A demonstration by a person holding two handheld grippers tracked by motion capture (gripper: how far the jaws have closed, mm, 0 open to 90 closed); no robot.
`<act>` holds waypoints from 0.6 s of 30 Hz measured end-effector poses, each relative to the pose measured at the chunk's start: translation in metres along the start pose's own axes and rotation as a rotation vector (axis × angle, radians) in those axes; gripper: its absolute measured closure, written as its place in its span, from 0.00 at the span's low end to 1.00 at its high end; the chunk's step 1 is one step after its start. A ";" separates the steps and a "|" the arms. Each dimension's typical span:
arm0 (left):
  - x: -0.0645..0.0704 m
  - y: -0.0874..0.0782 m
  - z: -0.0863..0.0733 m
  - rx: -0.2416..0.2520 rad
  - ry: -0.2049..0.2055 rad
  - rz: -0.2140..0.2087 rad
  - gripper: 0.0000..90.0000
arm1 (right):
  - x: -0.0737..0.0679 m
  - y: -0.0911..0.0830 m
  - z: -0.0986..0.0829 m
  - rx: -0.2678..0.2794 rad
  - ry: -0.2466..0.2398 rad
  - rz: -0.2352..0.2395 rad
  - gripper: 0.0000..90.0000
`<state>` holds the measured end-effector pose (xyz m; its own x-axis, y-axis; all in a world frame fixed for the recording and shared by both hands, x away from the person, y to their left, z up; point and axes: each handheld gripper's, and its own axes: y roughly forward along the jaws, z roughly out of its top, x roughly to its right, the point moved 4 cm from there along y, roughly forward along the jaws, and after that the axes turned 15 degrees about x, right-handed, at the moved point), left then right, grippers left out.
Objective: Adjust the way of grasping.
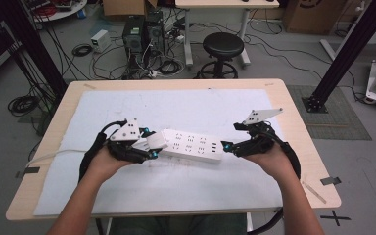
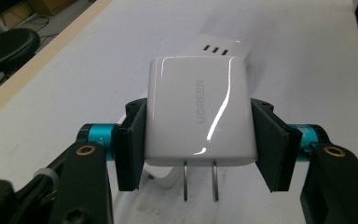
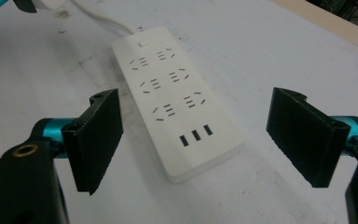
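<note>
Your left gripper [image 2: 196, 144] is clamped on a white charger [image 2: 199, 114], its two black jaws pressed flat against the charger's left and right sides. In the left gripper view the charger's two metal prongs [image 2: 200, 181] point back toward the camera from its near end, and the grey lettering runs along its glossy top face. Beyond the charger, at the far side of that view, the end of the white power strip [image 2: 221, 48] shows with its three small slots. In the high view you hold the left gripper [image 1: 147, 145] at the left end of the power strip [image 1: 192, 145], and the charger [image 1: 155, 141] sits right over that end; you cannot tell from here whether it touches the strip. The strip lies flat on the white mat [image 1: 176, 107] near the middle of the wooden table [image 1: 293, 112], running left to right, with its cord [image 1: 54, 155] trailing off to the left edge. Your right gripper [image 3: 196, 140] is spread wide and holds nothing; in the right gripper view its jaws stand well apart on either side of the strip's near end, where the three slots [image 3: 196, 135] sit, with no contact. In the high view the right gripper [image 1: 226, 146] rests just beside the strip's right end.
</note>
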<state>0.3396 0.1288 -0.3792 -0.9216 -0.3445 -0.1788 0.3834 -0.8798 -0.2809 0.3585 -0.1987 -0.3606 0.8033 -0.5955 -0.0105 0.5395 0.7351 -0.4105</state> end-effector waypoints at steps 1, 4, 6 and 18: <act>0.005 0.002 0.000 0.006 0.006 -0.007 0.47 | -0.003 0.001 -0.001 -0.002 0.005 0.007 0.21; 0.022 0.011 -0.001 0.020 0.056 -0.020 0.47 | -0.013 0.003 -0.002 -0.005 0.007 0.030 0.21; 0.025 0.012 -0.001 0.021 0.071 -0.016 0.47 | -0.021 0.007 -0.003 0.002 0.026 0.062 0.21; 0.061 0.030 0.004 0.072 0.220 -0.014 0.47 | -0.061 0.026 -0.003 0.037 0.090 0.226 0.21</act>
<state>0.2949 0.0801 -0.3949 -0.8885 -0.2595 -0.3786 0.3582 -0.9077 -0.2184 0.3234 -0.1439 -0.3732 0.8798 -0.4398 -0.1806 0.3588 0.8634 -0.3547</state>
